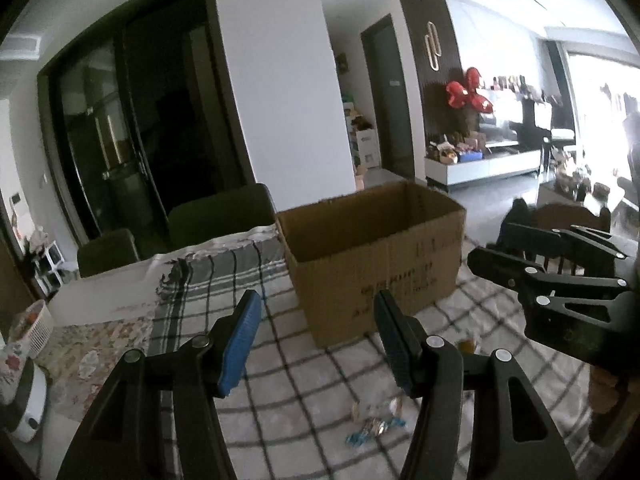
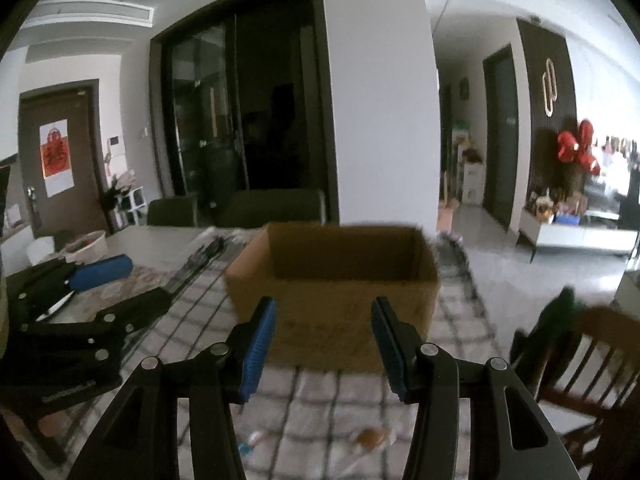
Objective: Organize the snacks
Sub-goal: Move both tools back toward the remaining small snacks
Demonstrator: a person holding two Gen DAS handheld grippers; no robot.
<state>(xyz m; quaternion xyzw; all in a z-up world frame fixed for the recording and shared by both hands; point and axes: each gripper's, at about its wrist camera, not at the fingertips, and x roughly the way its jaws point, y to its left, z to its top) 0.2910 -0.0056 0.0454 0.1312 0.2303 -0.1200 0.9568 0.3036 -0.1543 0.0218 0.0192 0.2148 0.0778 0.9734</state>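
Note:
An open brown cardboard box [image 1: 372, 256] stands on the checked tablecloth [image 1: 304, 384]; it also shows in the right wrist view [image 2: 336, 280]. My left gripper [image 1: 318, 340] is open and empty, held above the cloth in front of the box. Small wrapped snacks [image 1: 376, 424] lie on the cloth below it, blurred. My right gripper [image 2: 324, 344] is open and empty, in front of the box. Small snacks [image 2: 370, 436] lie below it, blurred. The right gripper shows at the right of the left wrist view [image 1: 508, 248]. The left gripper shows at the left of the right wrist view [image 2: 120, 284].
Dark chairs [image 1: 220, 216] stand behind the table. A wooden chair [image 2: 592, 364] is at the right. A white bowl [image 2: 86, 244] sits on the table's far left. A floral cloth [image 1: 88, 356] covers the left part of the table.

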